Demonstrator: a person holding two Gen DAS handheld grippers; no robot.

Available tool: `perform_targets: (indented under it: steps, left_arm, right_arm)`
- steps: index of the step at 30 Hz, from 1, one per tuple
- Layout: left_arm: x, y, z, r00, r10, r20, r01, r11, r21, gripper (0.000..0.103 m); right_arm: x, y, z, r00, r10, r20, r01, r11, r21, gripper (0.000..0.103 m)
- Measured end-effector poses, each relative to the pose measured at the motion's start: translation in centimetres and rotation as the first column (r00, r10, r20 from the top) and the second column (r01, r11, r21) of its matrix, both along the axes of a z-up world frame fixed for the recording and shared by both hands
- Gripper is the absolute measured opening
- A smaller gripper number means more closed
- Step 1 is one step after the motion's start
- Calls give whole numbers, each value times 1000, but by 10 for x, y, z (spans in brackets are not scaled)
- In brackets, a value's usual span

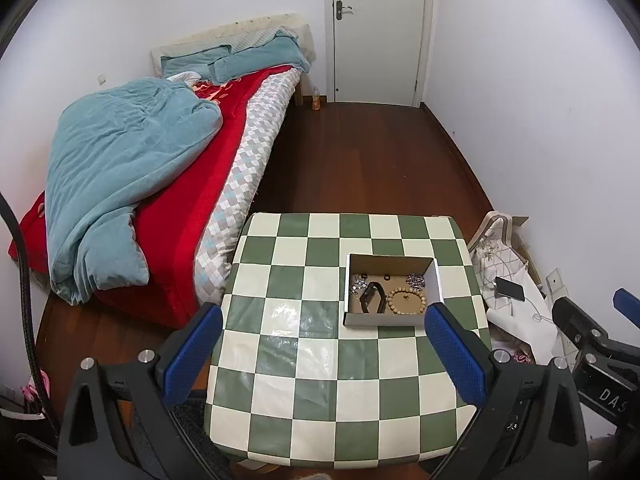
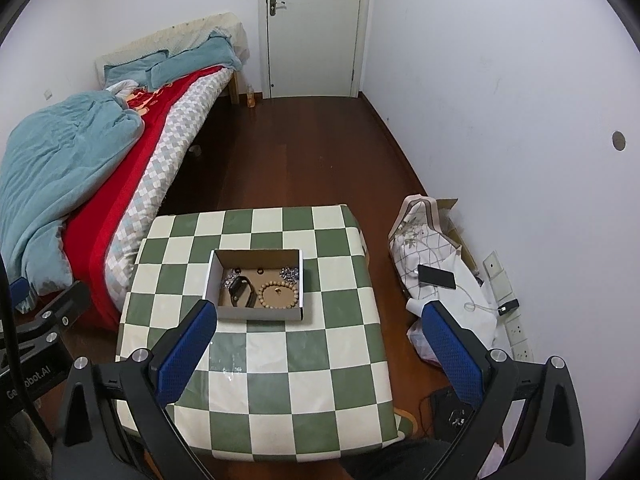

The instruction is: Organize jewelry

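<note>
Even, soft indoor light; glare on tablecloth point(image 1: 288, 316); heavy fisheye bending, dark corners.

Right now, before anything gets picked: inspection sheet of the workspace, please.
Surface: checkered table, glossy cover, bare apart from the box.
Job's things: open box on the table; inside lie a bead bracelet, a black band, sparkly pieces and two small dark rings.
Clutter: nothing seen on the table.
Grippers: left gripper and right gripper both open, empty, held short of the box.
Cables: white cable on the floor pile to the right; black cable at the left edge.
Surroundings: bed to the left, phone on the fabric pile, closed door, bottle by the bed leg.
</note>
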State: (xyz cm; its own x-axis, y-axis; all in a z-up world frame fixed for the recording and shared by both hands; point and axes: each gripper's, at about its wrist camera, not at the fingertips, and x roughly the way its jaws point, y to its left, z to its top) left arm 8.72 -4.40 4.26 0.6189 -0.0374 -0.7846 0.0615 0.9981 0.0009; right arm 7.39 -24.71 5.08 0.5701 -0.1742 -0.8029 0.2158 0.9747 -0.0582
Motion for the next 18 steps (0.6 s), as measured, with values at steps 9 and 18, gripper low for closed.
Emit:
perform_targets:
  steps: [9, 18]
  left_arm:
    - [-1, -2, -1, 1000, -6, 5, 6, 1000, 26, 103]
    - [-3, -1, 1, 1000, -6, 10, 6, 999, 34, 103]
  right_arm:
    - [-1, 2, -1, 1000, 3, 5, -3, 1000, 2, 103]
    - [-3, 4, 1, 1000, 14, 1, -14, 1000, 17, 103]
